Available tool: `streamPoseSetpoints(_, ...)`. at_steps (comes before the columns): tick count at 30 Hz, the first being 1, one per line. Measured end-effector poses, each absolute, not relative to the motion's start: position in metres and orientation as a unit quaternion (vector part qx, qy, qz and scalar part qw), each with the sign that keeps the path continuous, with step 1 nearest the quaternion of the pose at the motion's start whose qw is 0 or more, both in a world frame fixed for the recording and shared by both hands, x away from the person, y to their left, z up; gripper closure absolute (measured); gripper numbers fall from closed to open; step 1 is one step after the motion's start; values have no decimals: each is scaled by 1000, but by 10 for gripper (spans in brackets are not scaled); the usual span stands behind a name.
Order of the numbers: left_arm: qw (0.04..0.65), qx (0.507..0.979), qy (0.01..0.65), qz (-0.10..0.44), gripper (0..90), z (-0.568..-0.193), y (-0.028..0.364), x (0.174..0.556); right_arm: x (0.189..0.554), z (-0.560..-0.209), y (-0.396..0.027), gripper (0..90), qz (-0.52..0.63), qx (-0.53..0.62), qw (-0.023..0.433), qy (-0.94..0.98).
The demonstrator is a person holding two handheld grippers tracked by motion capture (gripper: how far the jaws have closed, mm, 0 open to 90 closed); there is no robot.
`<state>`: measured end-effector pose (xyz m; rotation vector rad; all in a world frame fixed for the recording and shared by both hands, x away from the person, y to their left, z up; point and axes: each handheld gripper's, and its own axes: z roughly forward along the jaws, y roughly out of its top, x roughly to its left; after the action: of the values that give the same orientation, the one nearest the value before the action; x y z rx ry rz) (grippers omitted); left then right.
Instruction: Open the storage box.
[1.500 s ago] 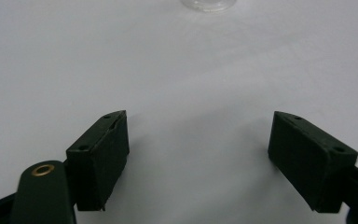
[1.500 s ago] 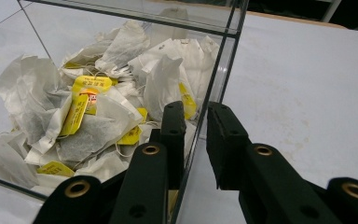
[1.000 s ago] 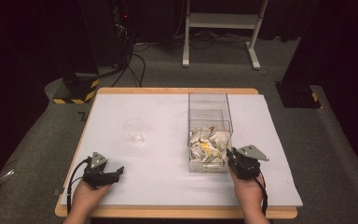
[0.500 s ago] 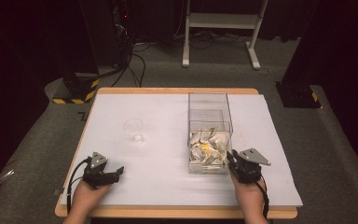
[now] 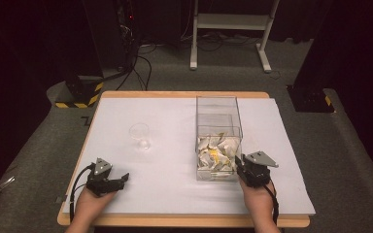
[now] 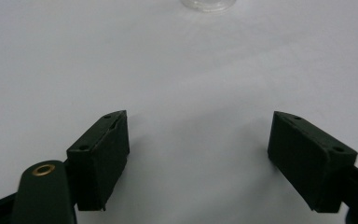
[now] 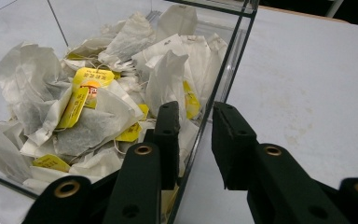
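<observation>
The table carries a white covering sheet. A clear box stands right of centre on it, open at the top, its near half heaped with tea bags (white paper pouches, several with yellow tags). A small clear glass stands upright left of centre, well apart from the box. The right tool sits at the box's near right corner, its jaws straddling the right wall: one inside against the tea bags, one outside, drawn close together on the wall (whether the pads actually press it, I cannot tell). The left tool rests low over bare sheet at the near left, jaws wide apart with nothing between them.
</observation>
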<state>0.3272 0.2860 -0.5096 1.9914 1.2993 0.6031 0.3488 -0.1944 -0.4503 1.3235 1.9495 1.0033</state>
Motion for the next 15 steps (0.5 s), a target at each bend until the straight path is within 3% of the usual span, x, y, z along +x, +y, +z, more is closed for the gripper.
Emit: streamPoseSetpoints(15, 338, 764, 498, 232, 211, -510, 286, 327, 343, -448, -197, 747, 378, 489, 280, 734)
